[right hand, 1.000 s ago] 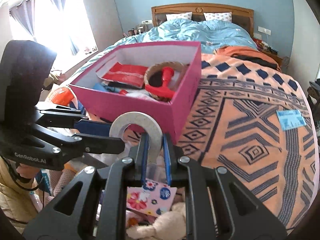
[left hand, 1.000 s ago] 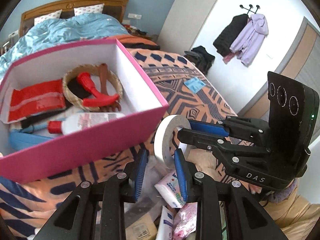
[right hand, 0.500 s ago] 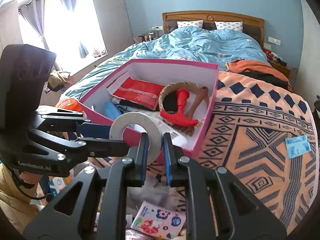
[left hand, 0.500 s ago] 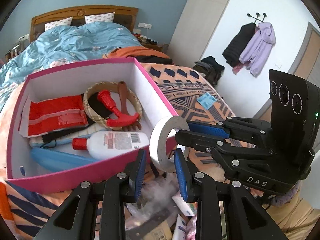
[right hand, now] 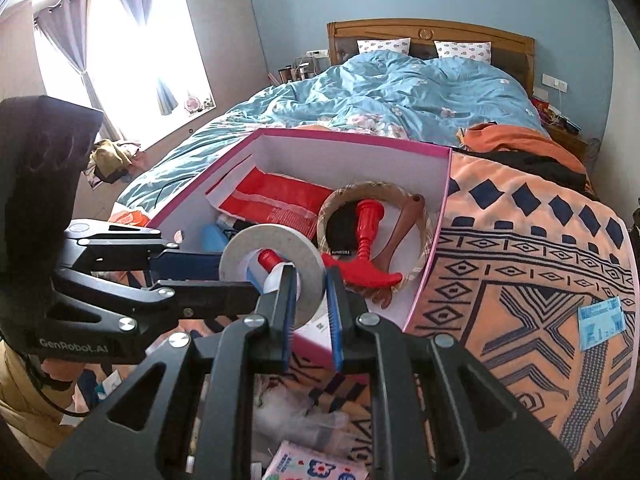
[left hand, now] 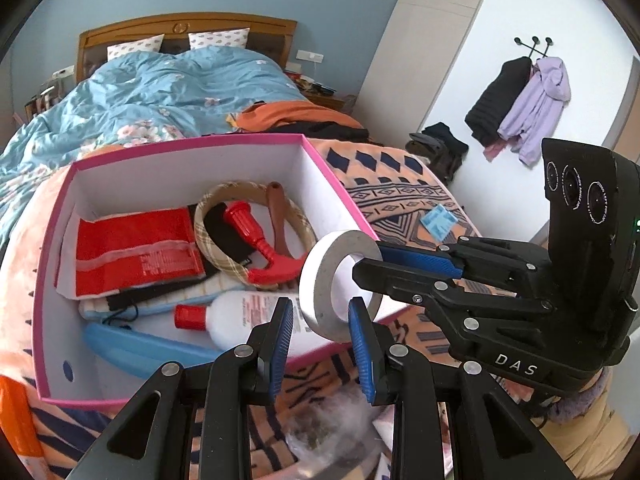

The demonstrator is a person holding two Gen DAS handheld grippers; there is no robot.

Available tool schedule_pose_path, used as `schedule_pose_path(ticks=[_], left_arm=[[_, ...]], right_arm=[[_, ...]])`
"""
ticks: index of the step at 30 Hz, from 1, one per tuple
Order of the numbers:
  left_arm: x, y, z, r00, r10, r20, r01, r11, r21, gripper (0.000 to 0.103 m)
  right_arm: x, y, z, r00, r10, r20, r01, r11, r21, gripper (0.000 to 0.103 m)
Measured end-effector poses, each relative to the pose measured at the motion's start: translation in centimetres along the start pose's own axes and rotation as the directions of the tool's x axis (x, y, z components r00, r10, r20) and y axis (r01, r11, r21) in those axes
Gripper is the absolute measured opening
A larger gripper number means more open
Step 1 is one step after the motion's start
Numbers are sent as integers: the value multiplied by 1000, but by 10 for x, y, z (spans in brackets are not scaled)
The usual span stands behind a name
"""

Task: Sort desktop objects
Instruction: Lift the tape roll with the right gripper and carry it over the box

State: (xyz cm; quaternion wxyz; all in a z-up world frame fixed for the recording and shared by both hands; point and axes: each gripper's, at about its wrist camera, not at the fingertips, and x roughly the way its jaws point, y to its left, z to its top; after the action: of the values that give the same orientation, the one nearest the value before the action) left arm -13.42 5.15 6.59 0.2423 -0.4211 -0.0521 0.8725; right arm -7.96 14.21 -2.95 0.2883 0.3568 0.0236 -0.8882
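Note:
A white-and-grey tape roll (left hand: 325, 280) (right hand: 240, 246) hangs over the near corner of an open pink box (left hand: 180, 147) (right hand: 340, 136). My right gripper (right hand: 311, 272) (left hand: 368, 258) is shut on the roll's ring wall, one finger through the hole and one outside. My left gripper (left hand: 320, 302) (right hand: 236, 276) is closed across the roll's two faces. Inside the box lie a red toy hammer (left hand: 264, 248), a woven ring (left hand: 252, 192), a white bottle with a red cap (left hand: 240, 316), a red pouch (left hand: 132, 248) and a blue object (left hand: 140, 348).
The box rests on a bed covered by an orange patterned blanket (right hand: 520, 280), with a blue duvet (right hand: 400, 88) behind it. A small blue card (right hand: 600, 322) lies on the blanket. Loose packets and a plastic bag (left hand: 332, 420) lie below the grippers. Coats (left hand: 520, 100) hang on the wall.
Both grippers rose and moved toward the box together with the roll between them. The roll went from in front of the box's near wall to above its near corner. Neither grip changed.

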Motion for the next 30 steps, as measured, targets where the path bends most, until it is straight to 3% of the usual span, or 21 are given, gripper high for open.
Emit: schedule_pose_path(ticks=[5,7,30], left_arm=[[5,7,5,1000,4,-7,-4,1000,-15,28],[7,9,6,1000,0,-14,0,1000,-21,22],[29,31,32,998,38,-44,-40,998,-58,22]], right_arm=[[6,-2,6,1000,-3,-9,3,1000,3,17],[8,-2,8,1000,-6,-15,6,1000,1,17],[41,-13,35,997,-42,-72,42,999,8,17]])
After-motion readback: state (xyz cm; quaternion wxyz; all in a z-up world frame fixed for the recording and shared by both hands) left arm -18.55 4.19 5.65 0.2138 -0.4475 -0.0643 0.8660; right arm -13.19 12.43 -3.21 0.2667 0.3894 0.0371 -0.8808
